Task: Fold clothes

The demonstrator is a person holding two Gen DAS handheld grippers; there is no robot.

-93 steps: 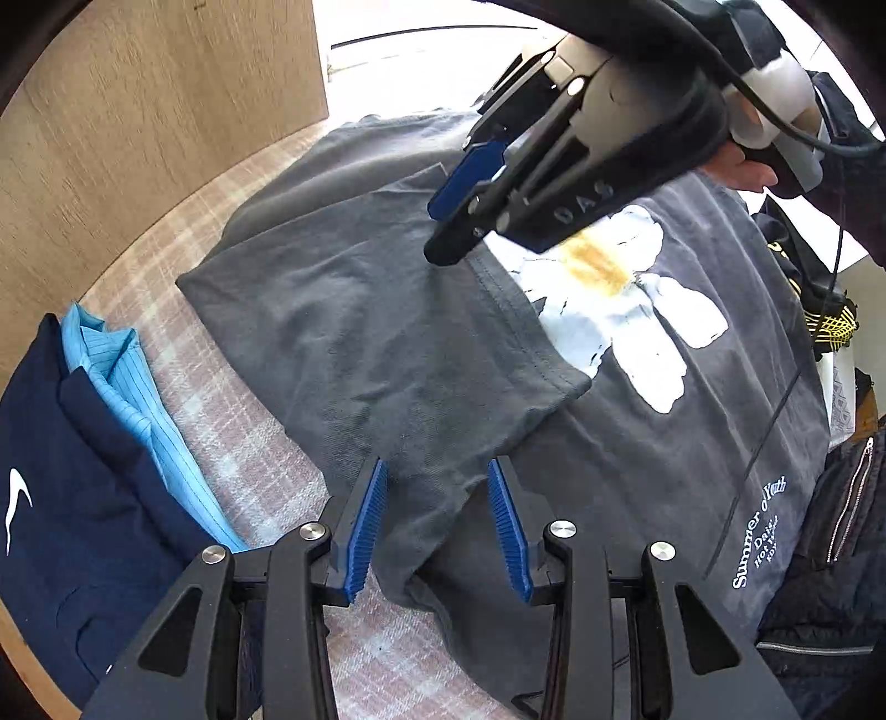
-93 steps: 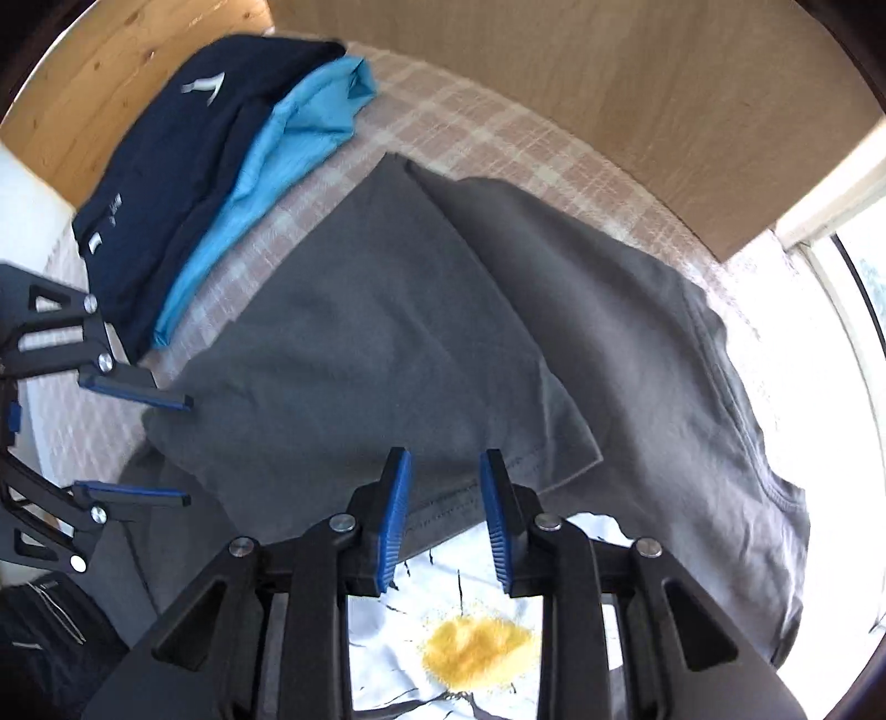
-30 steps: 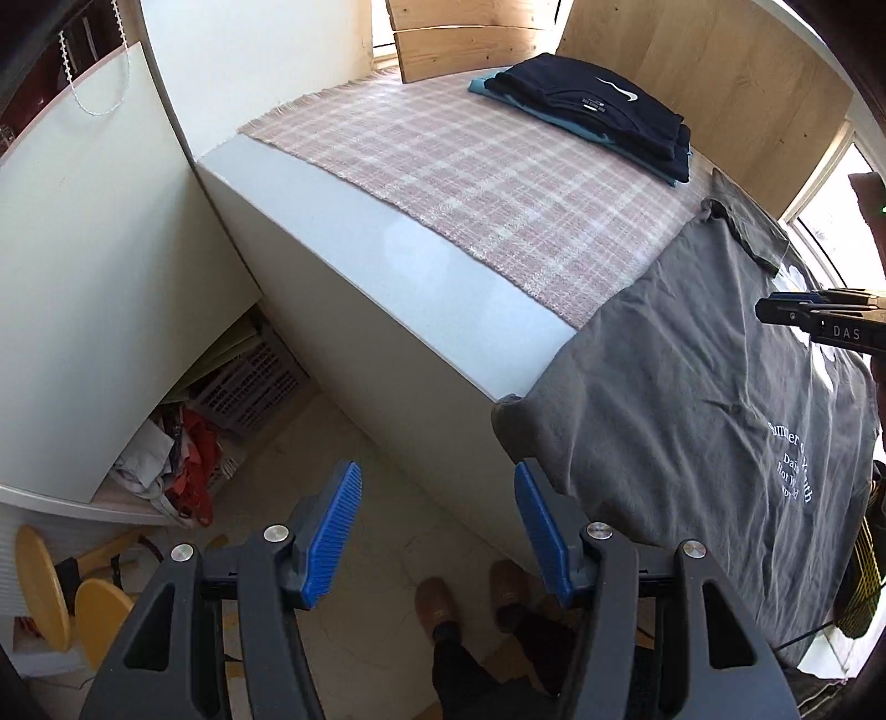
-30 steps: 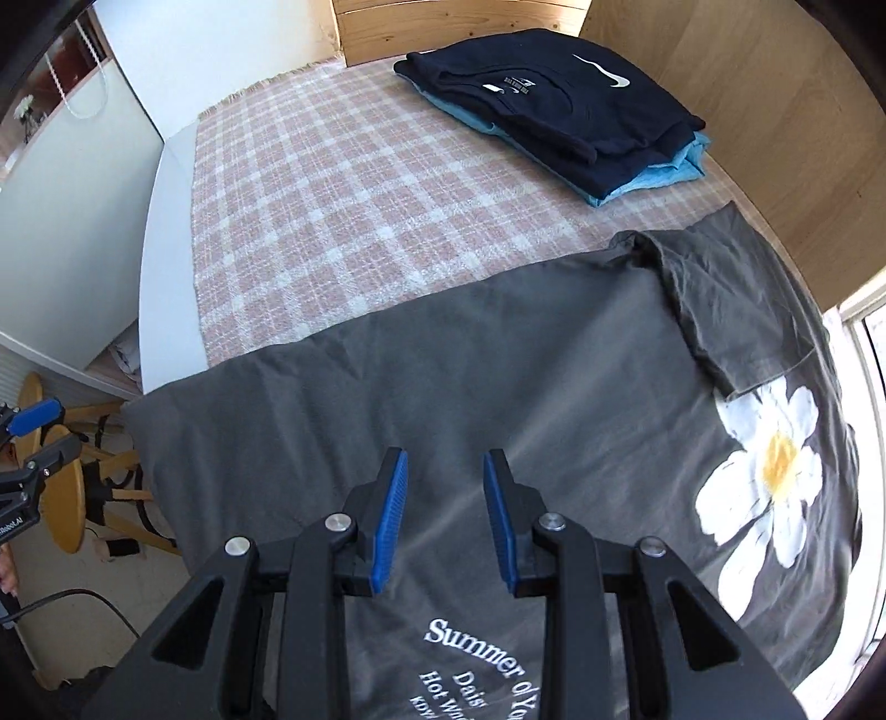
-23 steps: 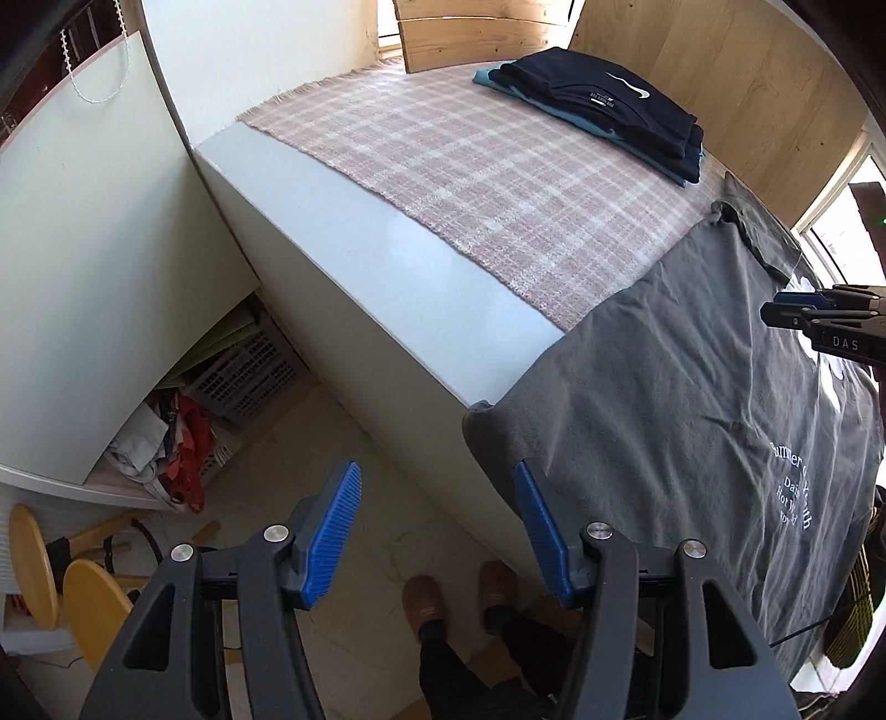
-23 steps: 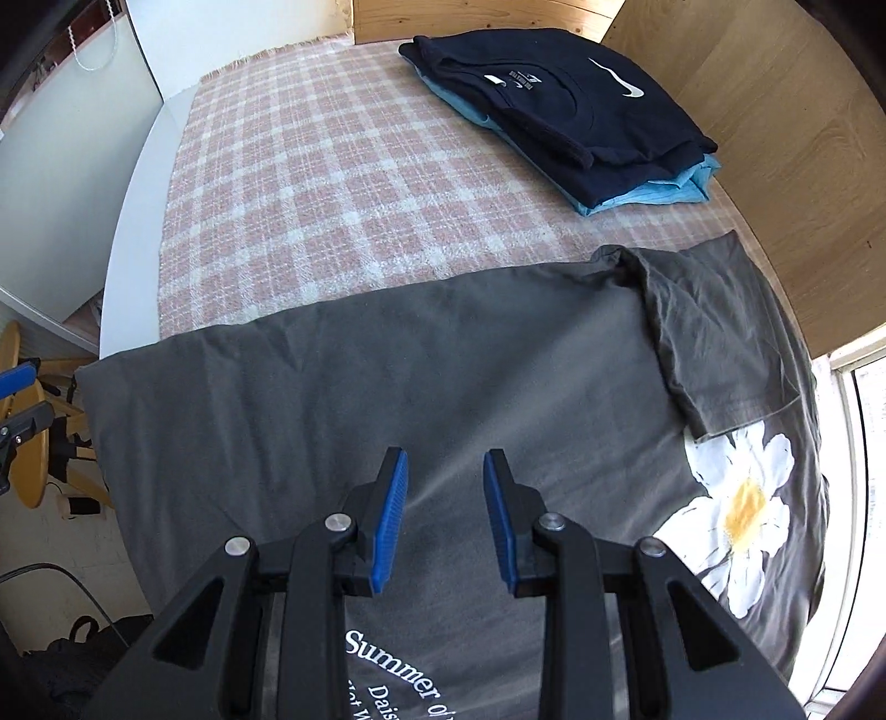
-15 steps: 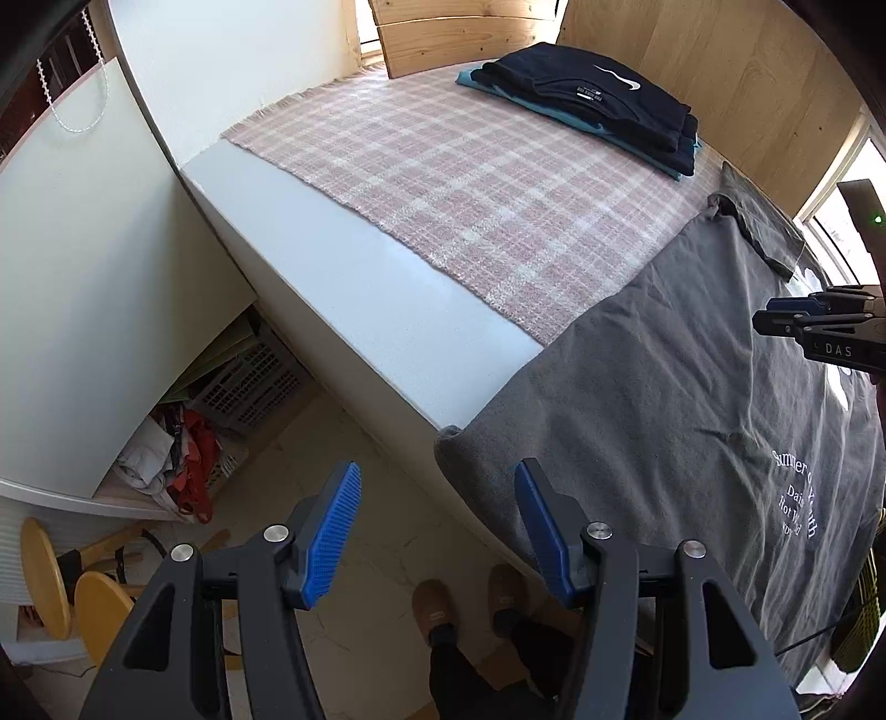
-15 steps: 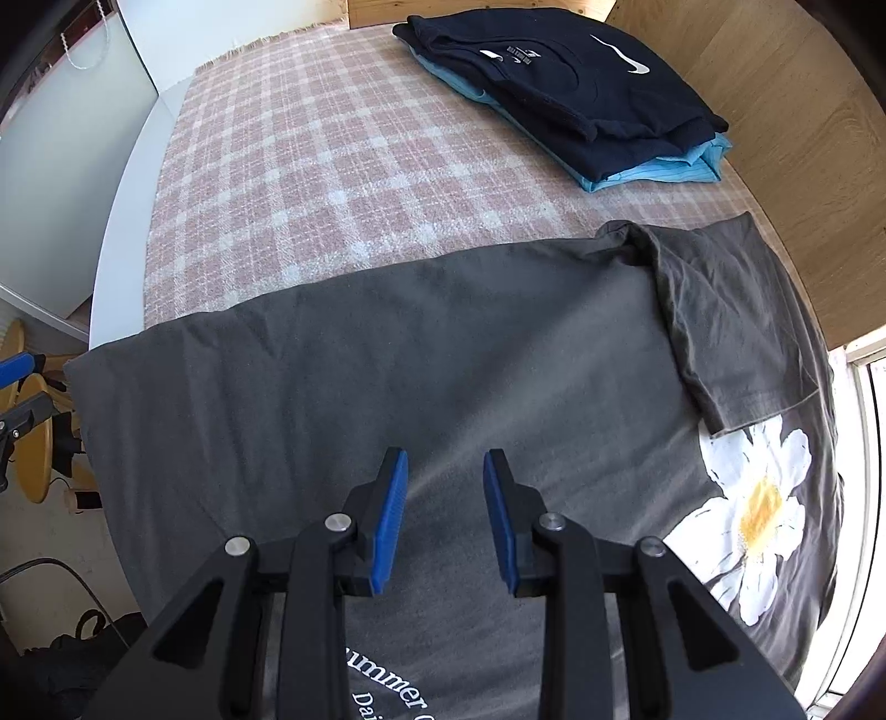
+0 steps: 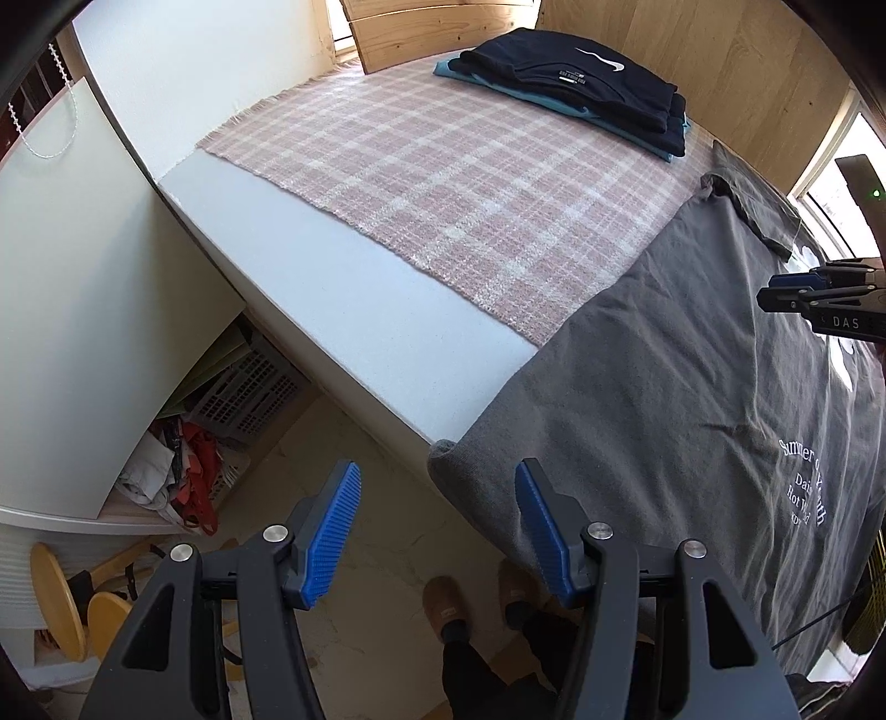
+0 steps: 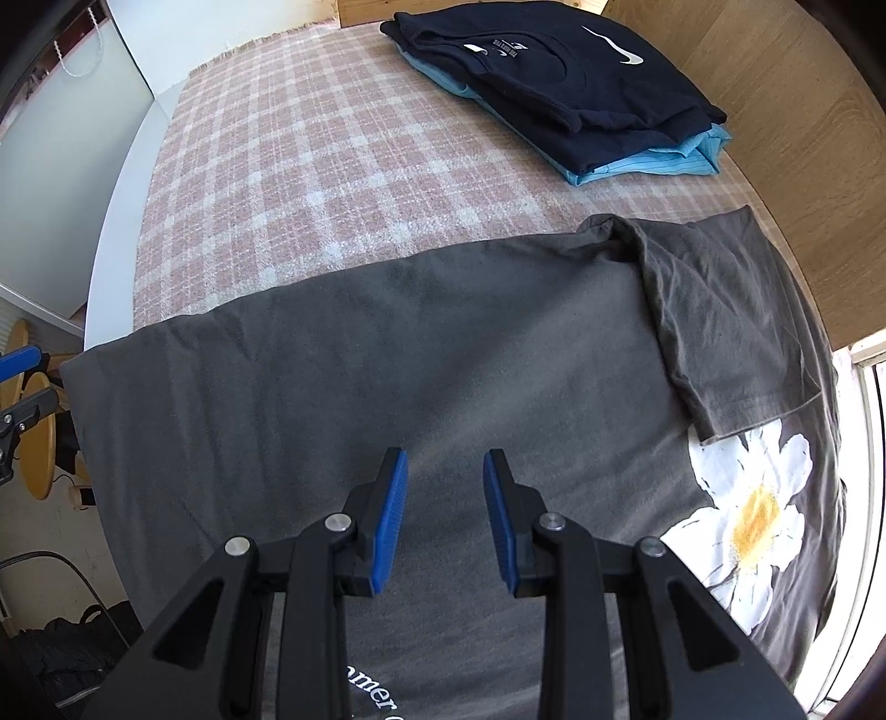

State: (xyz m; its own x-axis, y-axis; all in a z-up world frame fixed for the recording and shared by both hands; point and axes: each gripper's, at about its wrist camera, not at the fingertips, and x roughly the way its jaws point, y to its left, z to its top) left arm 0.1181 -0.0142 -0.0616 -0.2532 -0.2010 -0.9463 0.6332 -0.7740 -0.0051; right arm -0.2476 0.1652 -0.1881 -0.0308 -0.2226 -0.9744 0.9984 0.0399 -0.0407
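— Seeing any change?

— Backing off. Three seconds ago crowding low over the daisy print [image 10: 753, 509] and the sleeve [image 10: 720, 321]; now hanging back far enough to be taking in the whole grey T-shirt [image 10: 387, 360] and the surface [image 9: 360, 310].

— Gripping anything?

— Gripping nothing. Hovering the left gripper [image 9: 437, 473] just off the hem corner [image 9: 446, 451], which is drooping over the surface's edge, fingers spread wide. Floating the right gripper [image 10: 444, 457] above the shirt's middle, fingers spread as well, pinching no cloth.

— Meaning what for the fold?

— Leaving the shirt lying flat and print-up, partly on the plaid cloth [image 10: 332, 166], with one sleeve turned in over the chest. Probably moving on from the sleeve end toward the hem (only judging by where the left fingers are pointing; could equally be lining up for the other side).

— Reading any writing?

— Making out "Summer o…" [image 9: 800, 457] in white low on the shirt, with smaller lines under it breaking off as "Dais…" and "Hot W…". Reading "DAS" [image 9: 844, 321] on the right gripper's body in the left view. Spotting a white swoosh [image 10: 626, 50] on the folded navy top [image 10: 554, 94], stacked on a light blue garment [image 10: 653, 160] at the far end, and failing to read its neck label, being too small.
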